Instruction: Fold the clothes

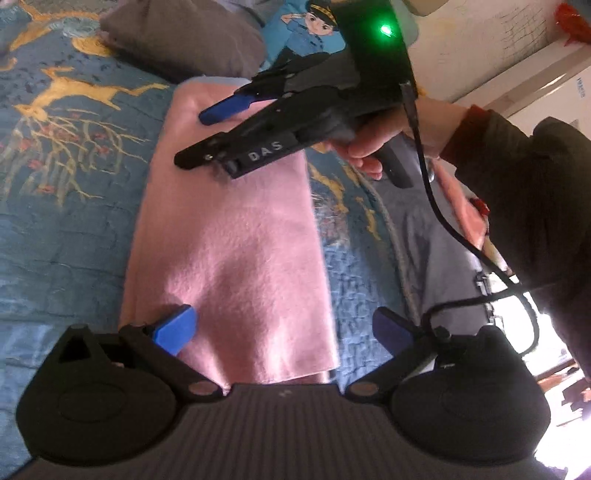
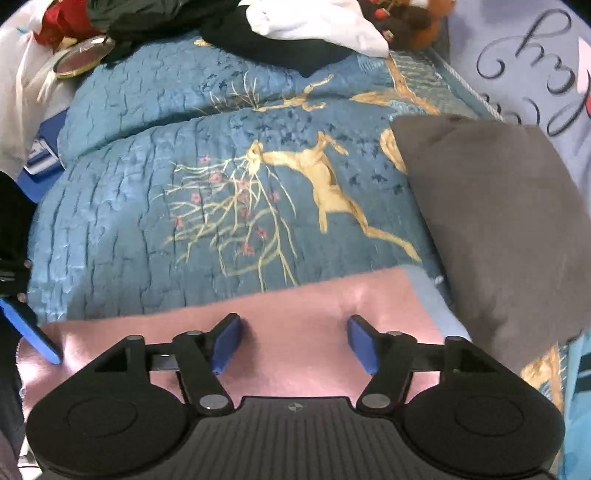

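Note:
A pink cloth (image 1: pixel 229 240) lies folded into a long strip on the blue quilt (image 1: pixel 55 184). My left gripper (image 1: pixel 284 326) hovers open over the strip's near end, blue pads wide apart and nothing between them. In the left wrist view my right gripper (image 1: pixel 208 134) reaches over the far end, held by a hand (image 1: pixel 399 129). The right wrist view shows the right gripper (image 2: pixel 295 341) open just above the pink cloth (image 2: pixel 295 306), pads apart and not pinching fabric. One finger of the left gripper (image 2: pixel 33 334) shows at the left edge.
A grey pillow (image 2: pixel 491 221) lies beside the cloth's far end. A cartoon-print cushion (image 1: pixel 306 37) sits behind it. Piled black and white clothes (image 2: pixel 295 29) and a round framed mirror (image 2: pixel 81 59) rest at the quilt's far side. A black cable (image 1: pixel 436 206) hangs from the right gripper.

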Available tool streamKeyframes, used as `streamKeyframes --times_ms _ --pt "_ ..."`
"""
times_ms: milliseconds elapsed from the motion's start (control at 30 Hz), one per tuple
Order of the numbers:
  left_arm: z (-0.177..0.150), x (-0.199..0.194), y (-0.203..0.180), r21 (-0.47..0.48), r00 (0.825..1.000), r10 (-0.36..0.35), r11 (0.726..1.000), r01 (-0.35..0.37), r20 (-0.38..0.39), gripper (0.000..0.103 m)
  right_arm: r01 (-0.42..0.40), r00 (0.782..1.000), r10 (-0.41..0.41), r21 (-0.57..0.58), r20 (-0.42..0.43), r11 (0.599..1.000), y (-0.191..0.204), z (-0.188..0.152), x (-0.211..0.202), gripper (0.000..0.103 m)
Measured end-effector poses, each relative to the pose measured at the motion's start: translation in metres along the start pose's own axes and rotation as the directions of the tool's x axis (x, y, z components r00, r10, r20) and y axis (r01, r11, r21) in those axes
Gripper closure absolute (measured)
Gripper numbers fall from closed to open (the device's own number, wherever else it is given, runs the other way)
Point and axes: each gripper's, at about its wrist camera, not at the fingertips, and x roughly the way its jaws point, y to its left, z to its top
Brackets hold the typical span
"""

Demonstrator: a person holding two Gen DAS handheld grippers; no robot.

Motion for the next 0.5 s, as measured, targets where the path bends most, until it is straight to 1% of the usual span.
streamKeyframes --times_ms 33,100,167,200,233,267,300,333,400,433,500 --pt "0.001 -0.004 0.001 -0.003 1.000 0.021 1.000 -0.021 0.003 0.000 0.013 1.000 -0.013 -0.001 0.012 1.000 0.003 0.001 -0.004 0.036" --pt "0.001 -0.012 0.002 -0.001 0.997 0.072 0.997 -0.072 0.007 0.000 0.027 0.997 -0.030 0.042 0.075 0.999 0.004 -0.007 -0.024 0.037" --pt "-0.002 -0.025 0.009 -0.036 0.997 0.071 0.997 -0.070 0.019 0.000 0.021 0.983 -0.052 0.170 0.178 0.985 -0.006 -0.028 -0.053 0.035" --pt "-0.004 -0.031 0.012 -0.073 0.998 0.053 0.996 -0.051 0.027 0.000 0.017 0.972 -0.073 0.243 0.223 0.970 -0.012 -0.041 -0.066 0.027" --pt "-0.006 -0.037 0.015 -0.115 0.999 0.032 0.993 -0.027 0.037 0.000 0.013 0.962 -0.102 0.331 0.255 0.943 -0.018 -0.057 -0.077 0.022" --pt "-0.009 -0.041 0.016 -0.153 0.999 0.019 0.988 -0.011 0.047 0.000 -0.003 0.952 -0.127 0.422 0.279 0.906 -0.025 -0.076 -0.088 0.014" --pt "-0.012 -0.045 0.016 -0.190 0.998 0.008 0.982 0.003 0.056 0.000 -0.039 0.944 -0.136 0.510 0.301 0.859 -0.033 -0.098 -0.095 0.011" --pt "-0.016 -0.046 0.014 -0.225 0.998 -0.001 0.974 0.015 0.064 0.000 -0.088 0.938 -0.131 0.586 0.321 0.806 -0.039 -0.121 -0.100 0.011" --pt "-0.025 -0.042 0.007 -0.303 0.996 -0.028 0.952 0.050 0.079 0.000 -0.205 0.929 -0.098 0.714 0.357 0.669 -0.053 -0.167 -0.104 0.010" --pt "-0.030 -0.037 0.002 -0.346 0.995 -0.050 0.935 0.077 0.087 0.000 -0.255 0.922 -0.084 0.753 0.379 0.606 -0.057 -0.186 -0.102 0.010" --pt "-0.043 -0.021 -0.010 -0.451 0.990 -0.088 0.884 0.127 0.106 0.000 -0.350 0.895 -0.077 0.799 0.439 0.488 -0.062 -0.217 -0.093 0.010"
